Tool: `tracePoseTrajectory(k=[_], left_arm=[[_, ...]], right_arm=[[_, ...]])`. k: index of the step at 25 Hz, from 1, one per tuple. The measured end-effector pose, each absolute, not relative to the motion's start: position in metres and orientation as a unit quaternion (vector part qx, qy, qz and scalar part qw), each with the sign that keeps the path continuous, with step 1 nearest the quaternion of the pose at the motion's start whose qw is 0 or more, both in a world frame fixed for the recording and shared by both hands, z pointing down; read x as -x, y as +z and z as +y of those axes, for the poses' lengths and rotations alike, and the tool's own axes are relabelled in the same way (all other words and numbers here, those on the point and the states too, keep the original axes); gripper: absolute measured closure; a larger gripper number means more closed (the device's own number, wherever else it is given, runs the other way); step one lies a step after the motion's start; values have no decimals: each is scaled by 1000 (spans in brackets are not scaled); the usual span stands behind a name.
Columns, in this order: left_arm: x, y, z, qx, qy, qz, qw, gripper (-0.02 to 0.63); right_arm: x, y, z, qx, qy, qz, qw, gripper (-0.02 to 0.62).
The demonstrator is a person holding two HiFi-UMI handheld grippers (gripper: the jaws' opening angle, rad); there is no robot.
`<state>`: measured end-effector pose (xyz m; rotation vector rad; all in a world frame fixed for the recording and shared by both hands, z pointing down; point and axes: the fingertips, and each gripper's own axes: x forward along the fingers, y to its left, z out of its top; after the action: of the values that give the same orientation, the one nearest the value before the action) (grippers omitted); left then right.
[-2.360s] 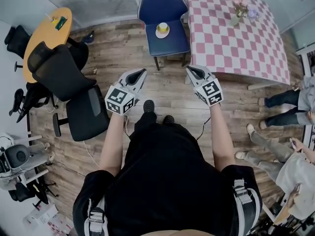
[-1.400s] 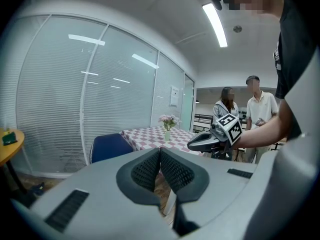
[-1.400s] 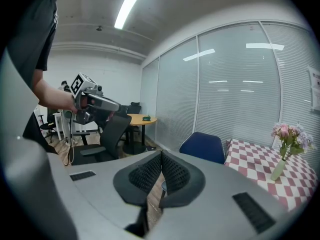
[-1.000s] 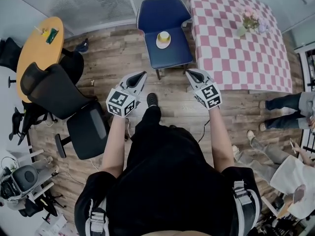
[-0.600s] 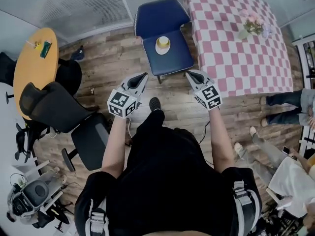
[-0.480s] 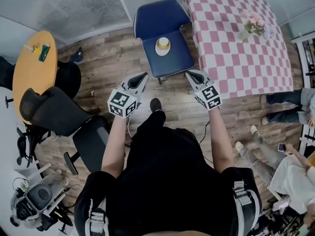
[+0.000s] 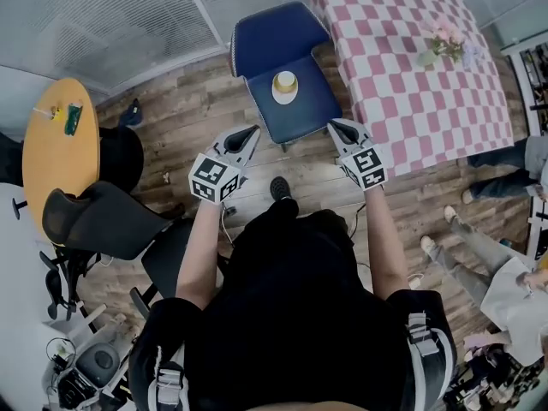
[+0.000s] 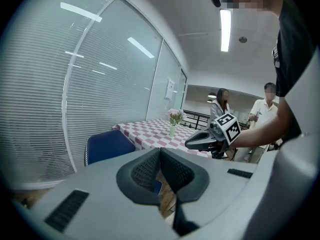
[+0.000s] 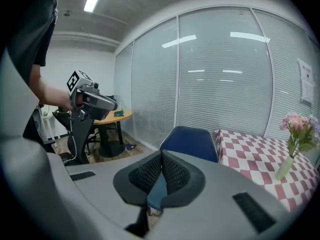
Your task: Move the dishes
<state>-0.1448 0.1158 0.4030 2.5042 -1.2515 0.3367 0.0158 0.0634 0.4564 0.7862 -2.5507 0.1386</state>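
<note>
two grey handheld tongs, the left gripper [image 7: 248, 133] and the right gripper [image 7: 337, 128], both closed tight and empty, hover near a blue padded chair [image 7: 304, 111] where a yellow cup [image 7: 285, 80] sits on a white saucer [image 7: 277, 97].

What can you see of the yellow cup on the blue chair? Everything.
The yellow cup looks small, round and upright, seen only from above in the head view. It stands on a pale saucer lying mid-seat on the blue chair. Handle and contents cannot be made out. Nothing else touches it; the left gripper and right gripper are both short of the chair.
</note>
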Motion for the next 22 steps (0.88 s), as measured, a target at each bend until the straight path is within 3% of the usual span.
tracePoseTrajectory(k=[22], left_arm=[[187,427,76,-860,120,-461,182,583]], right_arm=[[42,493,4,-235,38,-934,266,580]])
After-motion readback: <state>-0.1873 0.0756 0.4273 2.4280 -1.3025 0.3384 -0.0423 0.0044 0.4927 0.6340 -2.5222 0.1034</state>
